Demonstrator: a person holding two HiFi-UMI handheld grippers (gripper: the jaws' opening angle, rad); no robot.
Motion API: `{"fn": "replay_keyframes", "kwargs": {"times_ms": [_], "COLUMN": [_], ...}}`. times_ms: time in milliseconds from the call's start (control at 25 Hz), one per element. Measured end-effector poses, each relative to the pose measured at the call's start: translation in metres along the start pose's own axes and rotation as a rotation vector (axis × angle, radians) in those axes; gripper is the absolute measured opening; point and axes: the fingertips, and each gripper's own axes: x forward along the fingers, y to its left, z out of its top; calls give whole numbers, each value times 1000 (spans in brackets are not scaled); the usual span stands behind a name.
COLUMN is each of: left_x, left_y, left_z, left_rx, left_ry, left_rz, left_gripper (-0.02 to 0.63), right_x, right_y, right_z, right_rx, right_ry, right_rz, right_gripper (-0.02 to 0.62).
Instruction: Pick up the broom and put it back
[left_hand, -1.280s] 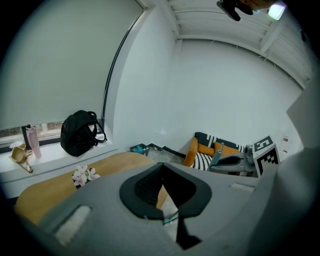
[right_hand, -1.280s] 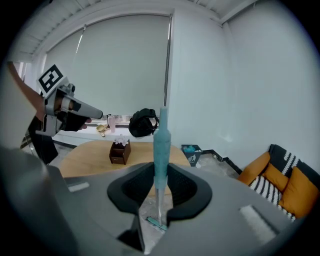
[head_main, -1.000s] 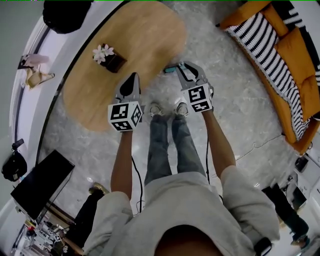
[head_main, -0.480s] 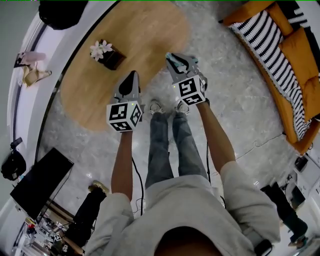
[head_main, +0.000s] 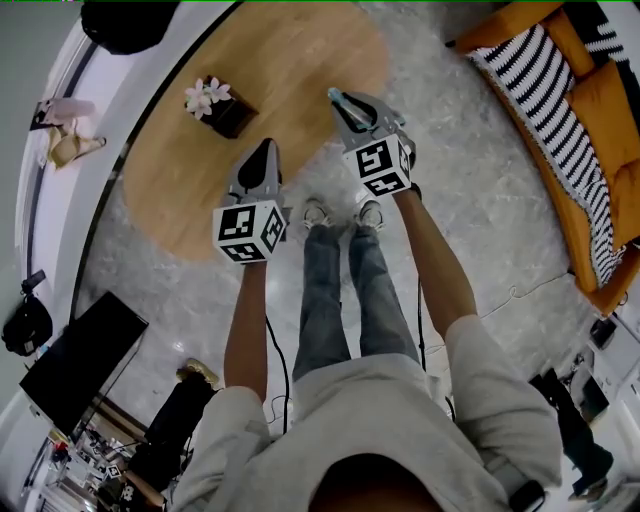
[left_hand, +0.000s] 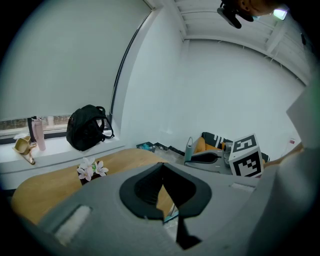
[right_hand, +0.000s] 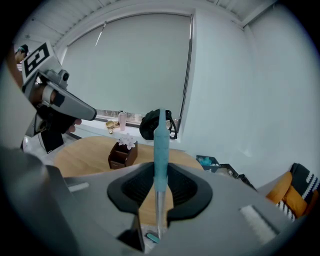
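The broom's teal-gripped handle (right_hand: 160, 145) with a metal shaft stands upright between the pads of my right gripper (right_hand: 159, 167), which is shut on it. A teal piece of its lower end (right_hand: 151, 237) shows below the jaws, near the floor. In the head view the right gripper (head_main: 345, 108) is at the near edge of the wooden table (head_main: 280, 50), with the teal handle tip (head_main: 335, 97) at its front. My left gripper (head_main: 262, 162) hangs over the table's near edge; its jaws (left_hand: 161, 172) are shut and hold nothing. The left gripper view shows the handle (left_hand: 189, 149) beside the right gripper.
A brown box with white flowers (head_main: 222, 108) stands on the table. A black backpack (head_main: 125, 25) sits on the window ledge. An orange sofa with a striped cushion (head_main: 570, 120) lies to the right. My feet (head_main: 340, 213) stand on the marble floor; a dark screen (head_main: 85, 365) is at lower left.
The right gripper has moved left and away from me to the table's edge, carrying the broom handle and rolling a little. The left gripper has hardly moved.
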Motion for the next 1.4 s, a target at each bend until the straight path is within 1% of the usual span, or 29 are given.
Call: {"fn": "replay_keyframes", "kwargs": {"times_ms": [160, 320, 600, 760, 1000, 1160, 1400], "left_x": [-1, 0, 2, 3, 8, 9, 10], "left_y": [3, 8, 7, 7, 6, 2, -11], "left_z": [0, -1, 1, 1, 1, 6, 15], "left_rx": [0, -2, -1, 1, 3, 8, 24], "left_ry": [-1, 1, -2, -1, -5, -11, -15], "left_rz": [7, 11, 7, 7, 6, 0, -11], "left_gripper": [2, 2, 2, 2, 0, 2, 2], "right_x": [6, 5, 6, 6, 4, -8, -41], "right_y": [-2, -5, -3, 2, 0, -6, -23], "right_z": [2, 2, -5, -10, -17, -15, -5], "right_rx": [-19, -21, 3, 3, 18, 51, 106], "right_ry": [4, -3, 11, 21, 26, 14, -43], "right_rz": [4, -14, -9, 0, -5, -19, -68], "right_gripper": [90, 92, 152, 166, 170, 169, 143]}}
